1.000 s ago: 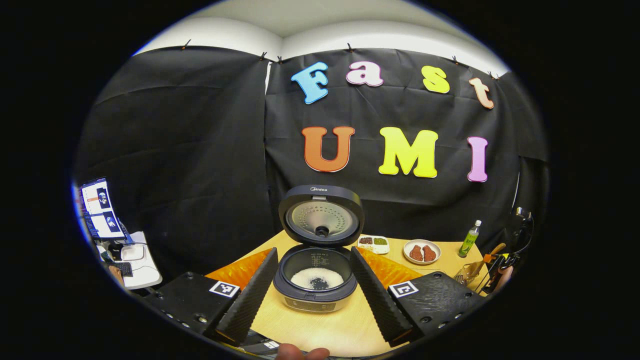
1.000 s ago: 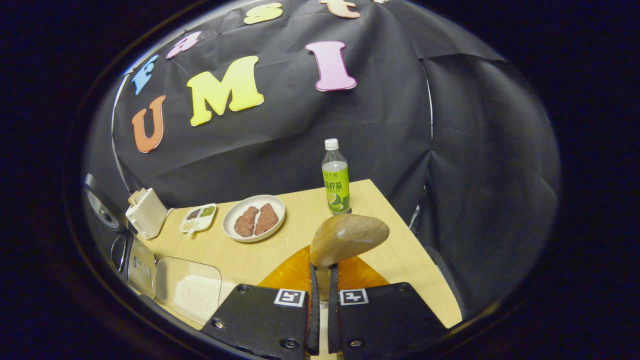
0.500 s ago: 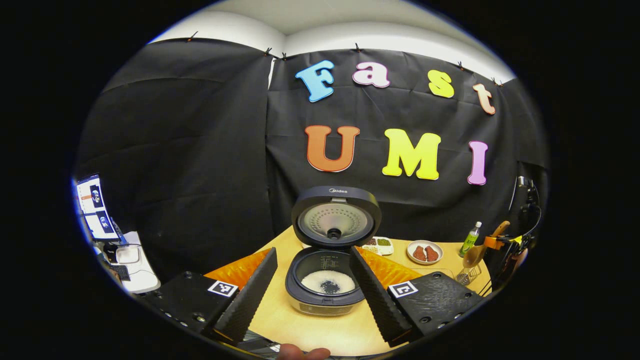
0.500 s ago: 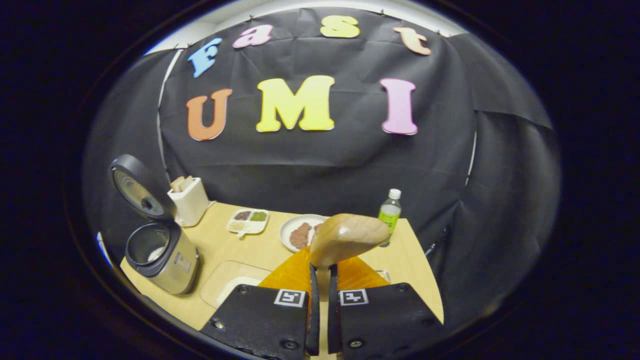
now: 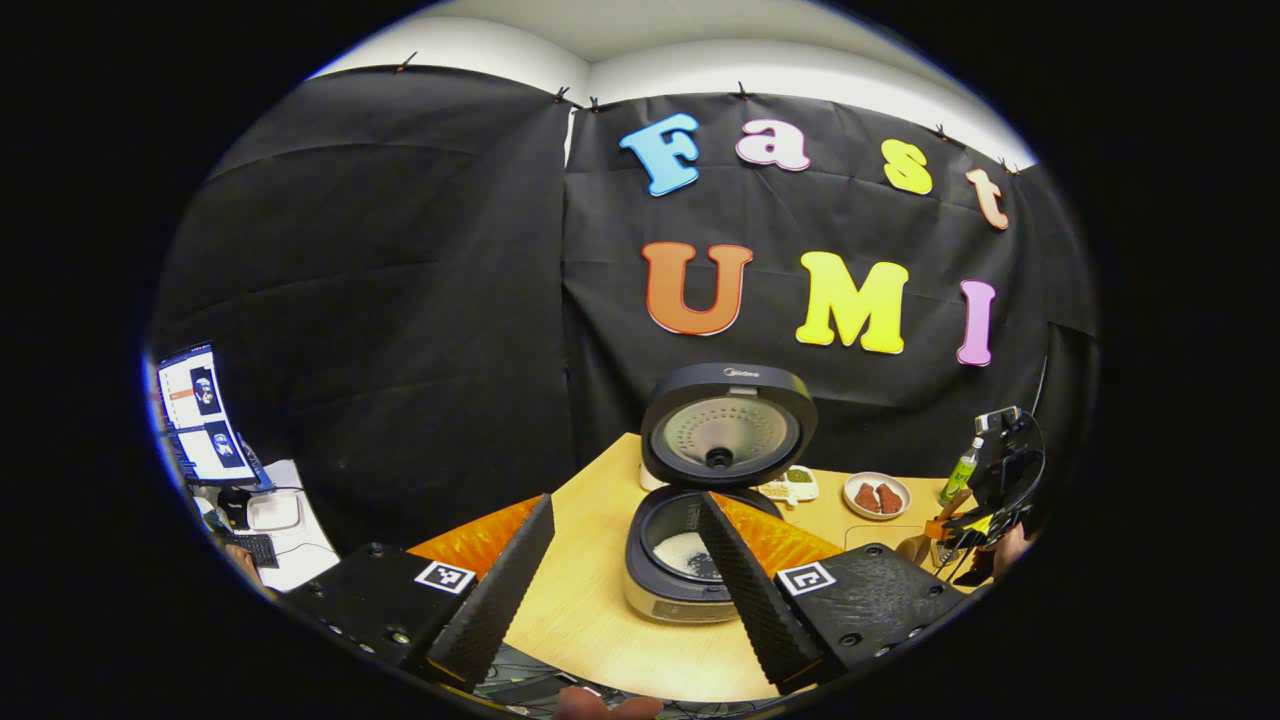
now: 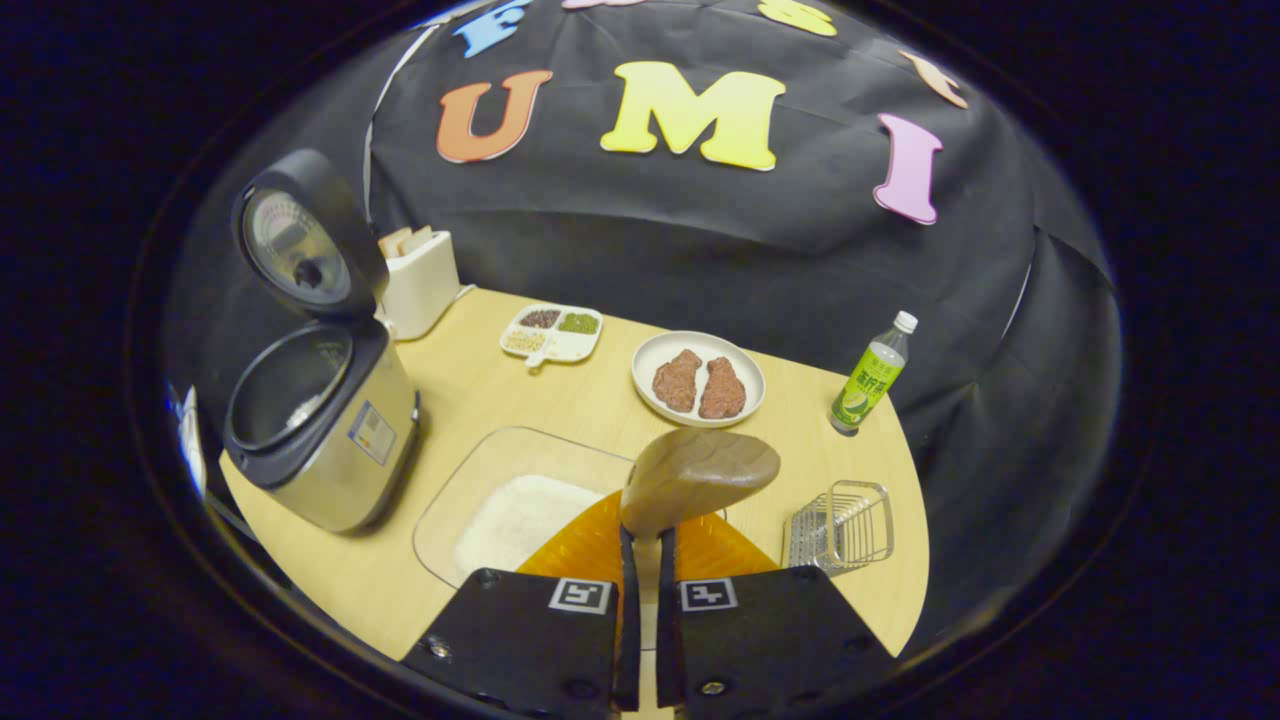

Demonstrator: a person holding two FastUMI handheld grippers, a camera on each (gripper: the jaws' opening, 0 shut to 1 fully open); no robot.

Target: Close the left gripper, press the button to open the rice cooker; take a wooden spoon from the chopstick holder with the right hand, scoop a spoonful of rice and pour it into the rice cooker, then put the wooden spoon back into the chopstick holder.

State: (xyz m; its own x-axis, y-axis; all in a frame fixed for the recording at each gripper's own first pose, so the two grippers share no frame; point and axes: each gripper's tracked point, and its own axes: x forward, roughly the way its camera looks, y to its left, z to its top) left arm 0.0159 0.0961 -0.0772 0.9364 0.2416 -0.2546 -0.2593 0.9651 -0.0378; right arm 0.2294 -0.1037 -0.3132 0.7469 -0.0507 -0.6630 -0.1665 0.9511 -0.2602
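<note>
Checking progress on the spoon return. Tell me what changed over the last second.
The right hand-held gripper, shut on the brown wooden spoon, swung down over the clear rice tray beside the wire chopstick holder. The left hand-held gripper stayed open; the black-lidded rice cooker stayed open.

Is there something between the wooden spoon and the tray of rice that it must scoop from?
Nothing visible does. The right gripper holds the wooden spoon above the near edge of the clear rice tray, whose top is open.
</note>
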